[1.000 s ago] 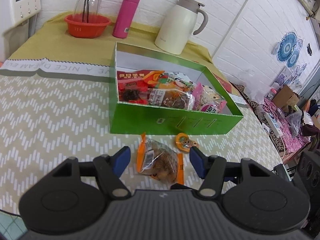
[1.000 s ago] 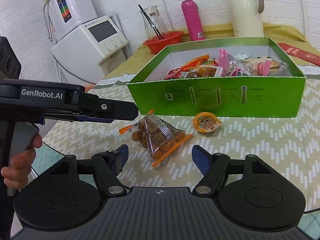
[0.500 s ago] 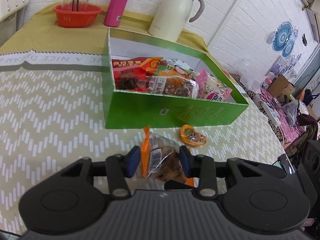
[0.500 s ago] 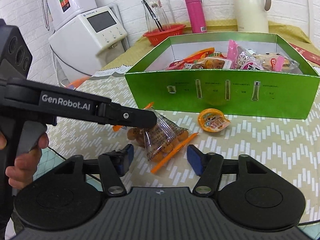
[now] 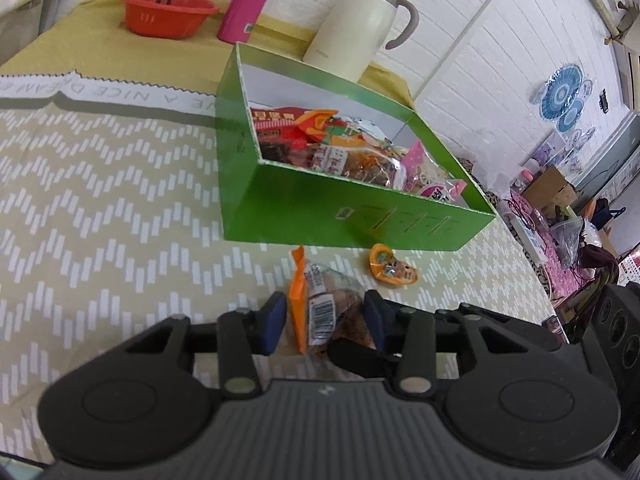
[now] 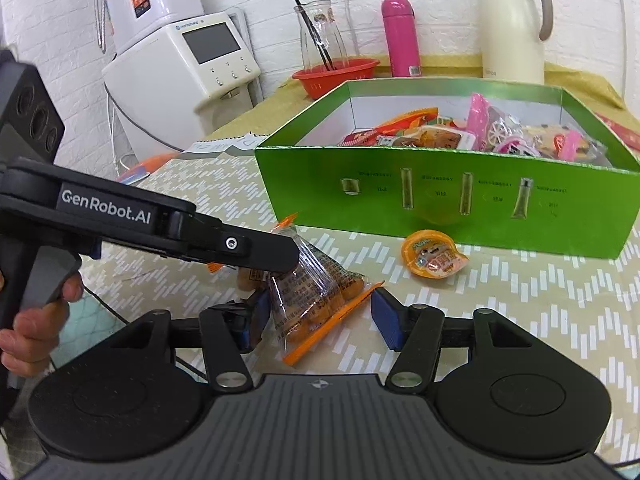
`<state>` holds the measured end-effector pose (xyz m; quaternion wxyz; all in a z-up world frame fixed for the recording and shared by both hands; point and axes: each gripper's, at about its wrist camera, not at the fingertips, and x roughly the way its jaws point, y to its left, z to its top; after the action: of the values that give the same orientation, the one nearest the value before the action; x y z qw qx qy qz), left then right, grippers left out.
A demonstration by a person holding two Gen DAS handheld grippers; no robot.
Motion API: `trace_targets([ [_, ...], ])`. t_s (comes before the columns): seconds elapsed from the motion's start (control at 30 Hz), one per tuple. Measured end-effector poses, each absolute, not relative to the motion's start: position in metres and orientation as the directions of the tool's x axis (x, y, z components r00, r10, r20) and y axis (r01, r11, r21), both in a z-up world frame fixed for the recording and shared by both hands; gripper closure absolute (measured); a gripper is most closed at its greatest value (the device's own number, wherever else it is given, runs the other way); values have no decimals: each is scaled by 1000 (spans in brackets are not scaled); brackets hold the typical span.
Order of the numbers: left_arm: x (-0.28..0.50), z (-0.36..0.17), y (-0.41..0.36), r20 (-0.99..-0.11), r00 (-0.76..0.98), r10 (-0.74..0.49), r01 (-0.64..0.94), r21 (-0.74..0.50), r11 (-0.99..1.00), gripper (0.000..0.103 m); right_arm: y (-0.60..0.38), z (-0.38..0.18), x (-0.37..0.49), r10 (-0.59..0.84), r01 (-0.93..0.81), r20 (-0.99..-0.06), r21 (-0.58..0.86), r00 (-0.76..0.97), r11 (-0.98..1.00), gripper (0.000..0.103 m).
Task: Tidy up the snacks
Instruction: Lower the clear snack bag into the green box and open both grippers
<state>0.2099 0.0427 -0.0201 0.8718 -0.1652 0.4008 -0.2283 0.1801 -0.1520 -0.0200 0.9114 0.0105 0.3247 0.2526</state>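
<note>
A clear snack bag (image 5: 320, 312) with orange seals lies on the chevron tablecloth just in front of the green box (image 5: 320, 216), which holds several snack packs. My left gripper (image 5: 326, 320) straddles the bag with both pads against its sides, and its jaws are opening slightly. In the right wrist view the left gripper (image 6: 280, 258) reaches in from the left over the bag's (image 6: 316, 296) upper end. My right gripper (image 6: 320, 320) is closing, the bag's near end between its pads without being pressed. An orange jelly cup (image 6: 434, 258) sits beside the box (image 6: 440, 208).
Behind the box stand a cream jug (image 5: 356, 32), a pink bottle (image 5: 248, 0) and a red basket (image 5: 168, 14) holding a glass carafe. A white appliance (image 6: 192, 76) is off the table's left. A person's hand (image 6: 36, 320) grips the left handle.
The left gripper came down and forward over the snack bag, and its jaws narrowed around it. The right gripper's jaws narrowed a little and barely moved.
</note>
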Motion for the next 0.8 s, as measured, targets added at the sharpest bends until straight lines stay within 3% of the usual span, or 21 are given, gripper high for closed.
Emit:
trace_targets([
  [0.07, 209, -21, 44, -620, 570, -539, 253, -492, 833, 65, -148, -20, 177, 467, -482, -583, 142, 665, 864, 30],
  [0.17, 201, -16, 41, -613, 574, -543, 259, -493, 831, 70, -150, -18, 174, 476, -482, -571, 155, 669, 863, 43],
  [0.3, 186, -1, 36, -590, 600, -540, 287, -472, 834, 71, -155, -11, 162, 492, -487, -541, 164, 683, 858, 45],
  [0.6, 190, 72, 16, -433, 691, -579, 405, -432, 806, 72, -180, 49, 165, 497, -479, -373, 146, 783, 865, 45],
  [0.8, 227, 82, 7, -417, 697, -584, 413, -432, 802, 72, -188, 60, 197, 477, -452, -340, 157, 810, 878, 45],
])
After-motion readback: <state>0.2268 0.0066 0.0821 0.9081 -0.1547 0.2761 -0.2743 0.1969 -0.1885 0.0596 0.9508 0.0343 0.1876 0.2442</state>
